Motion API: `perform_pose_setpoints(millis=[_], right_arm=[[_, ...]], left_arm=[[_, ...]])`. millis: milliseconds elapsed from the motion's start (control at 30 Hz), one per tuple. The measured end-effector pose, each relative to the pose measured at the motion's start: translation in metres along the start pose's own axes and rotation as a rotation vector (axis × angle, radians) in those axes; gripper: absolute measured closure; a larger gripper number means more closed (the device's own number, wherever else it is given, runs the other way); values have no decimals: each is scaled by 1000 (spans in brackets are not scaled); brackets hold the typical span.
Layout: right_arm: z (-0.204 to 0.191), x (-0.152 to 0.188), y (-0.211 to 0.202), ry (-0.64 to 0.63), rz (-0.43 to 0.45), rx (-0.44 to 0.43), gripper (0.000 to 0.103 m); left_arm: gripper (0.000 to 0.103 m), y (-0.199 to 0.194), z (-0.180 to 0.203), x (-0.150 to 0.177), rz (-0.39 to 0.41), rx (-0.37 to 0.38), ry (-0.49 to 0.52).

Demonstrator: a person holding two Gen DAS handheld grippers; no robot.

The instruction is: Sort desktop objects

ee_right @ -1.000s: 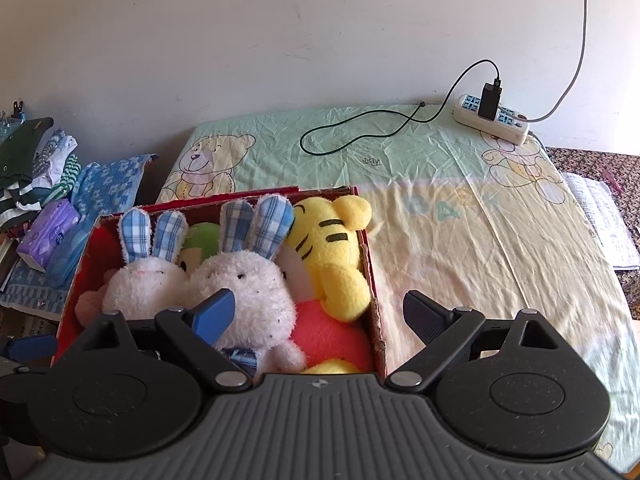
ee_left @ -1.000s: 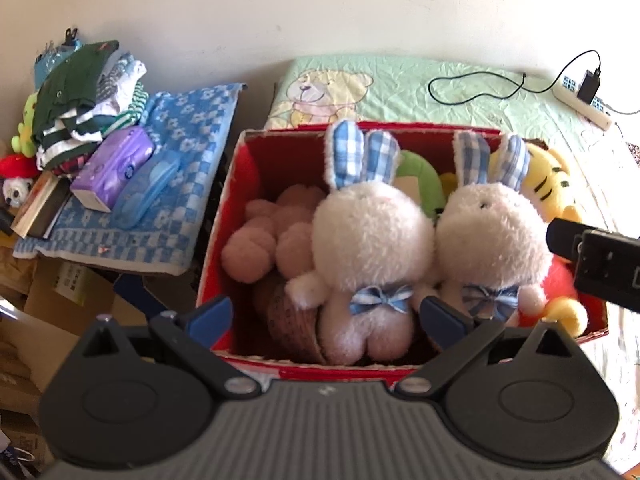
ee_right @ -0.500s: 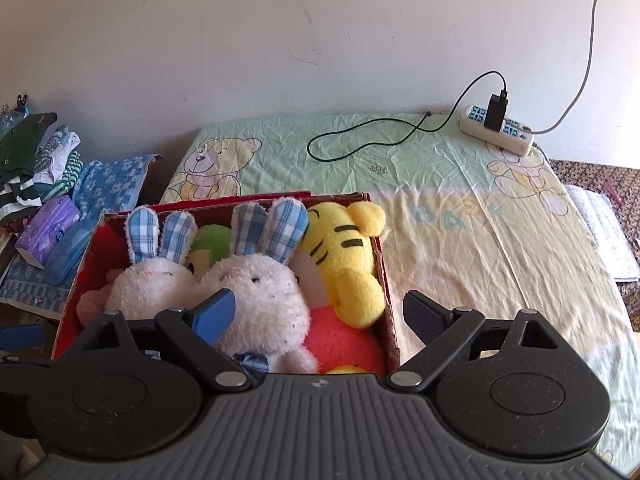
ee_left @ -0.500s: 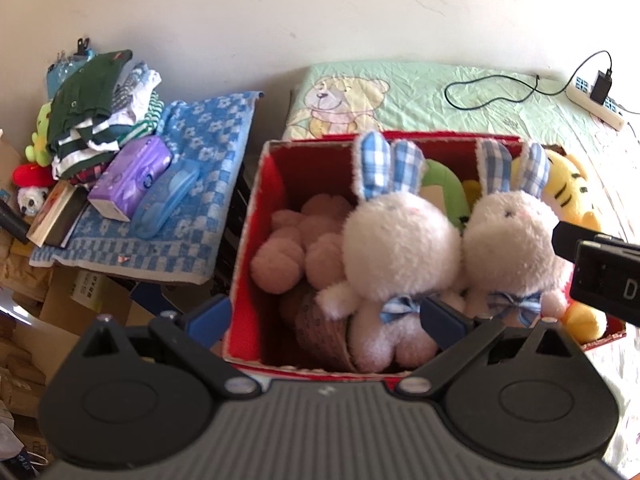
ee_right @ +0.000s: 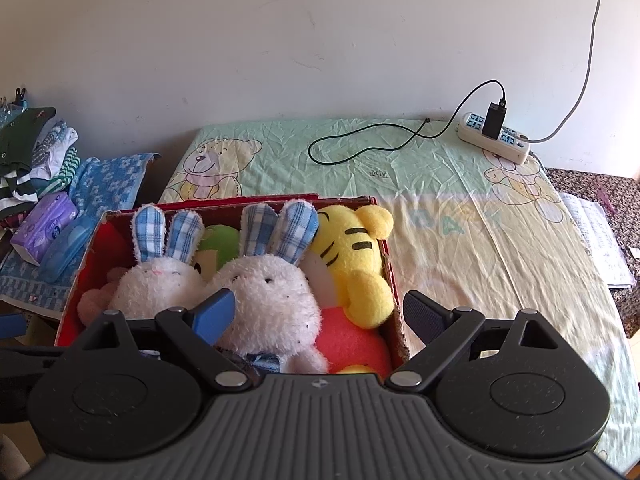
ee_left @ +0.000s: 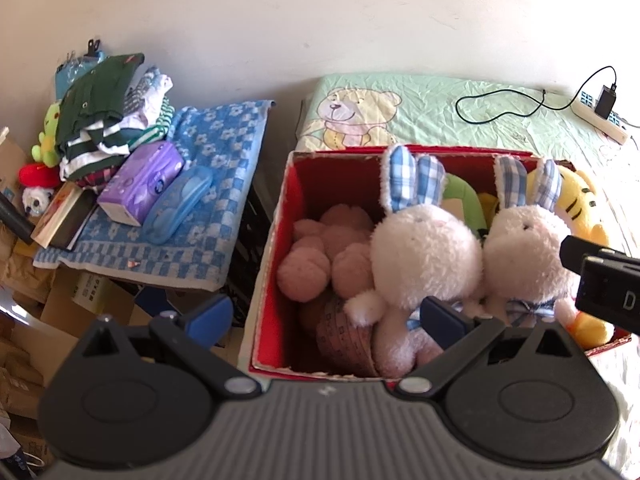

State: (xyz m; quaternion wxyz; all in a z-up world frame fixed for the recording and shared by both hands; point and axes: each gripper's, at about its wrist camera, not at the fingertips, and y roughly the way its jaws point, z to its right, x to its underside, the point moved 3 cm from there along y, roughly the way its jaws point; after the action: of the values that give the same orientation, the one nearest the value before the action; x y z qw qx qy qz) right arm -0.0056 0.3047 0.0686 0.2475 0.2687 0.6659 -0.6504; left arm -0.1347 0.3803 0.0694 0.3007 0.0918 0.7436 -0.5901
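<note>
On the far left, a pile of folded clothes (ee_left: pixel 106 120) is sitting at the back of a blue checked towel (ee_left: pixel 216 196), with a purple tissue pack (ee_left: pixel 140 184) and a blue case (ee_left: pixel 178 204) lying side by side just in front of it.

Next to the towel, the red box (ee_left: pixel 272 272) is standing at the near edge of the bear-print sheet (ee_right: pixel 460 208), packed with plush toys: a pink plush (ee_left: pixel 324 248) is lying low at its left end, two white rabbits are sitting upright in the middle, and a yellow tiger (ee_right: pixel 352 256) is leaning against the right wall.

The left gripper (ee_left: pixel 328 316) is hovering spread wide and holding nothing, above the box's near left corner, its right finger in front of the left rabbit (ee_left: pixel 424 256). The right gripper (ee_right: pixel 320 314) is likewise gaping open and empty, framing the right rabbit (ee_right: pixel 272 296) and the box's right wall.

The step in hand appears to be choosing and reaching for a toy. To do it well, each gripper should be coming down over a rabbit's body rather than its floppy ears, closing on the firm middle, and lifting straight up so the tightly packed neighbours are not dragged out.

Further right, a black cable (ee_right: pixel 380 144) and a power strip (ee_right: pixel 494 140) are lying well clear on the sheet.
</note>
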Motion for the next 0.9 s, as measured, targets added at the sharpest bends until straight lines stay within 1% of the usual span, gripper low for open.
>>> perform_pose_setpoints(millis=[300,900], right_arm=[[5,2,0,0,-8,6,10],[11,4,11,18,-31,-20,10]], left_arm=[[3,1,10,2,5,35,7],[3,9,12,4,-9,3,7]])
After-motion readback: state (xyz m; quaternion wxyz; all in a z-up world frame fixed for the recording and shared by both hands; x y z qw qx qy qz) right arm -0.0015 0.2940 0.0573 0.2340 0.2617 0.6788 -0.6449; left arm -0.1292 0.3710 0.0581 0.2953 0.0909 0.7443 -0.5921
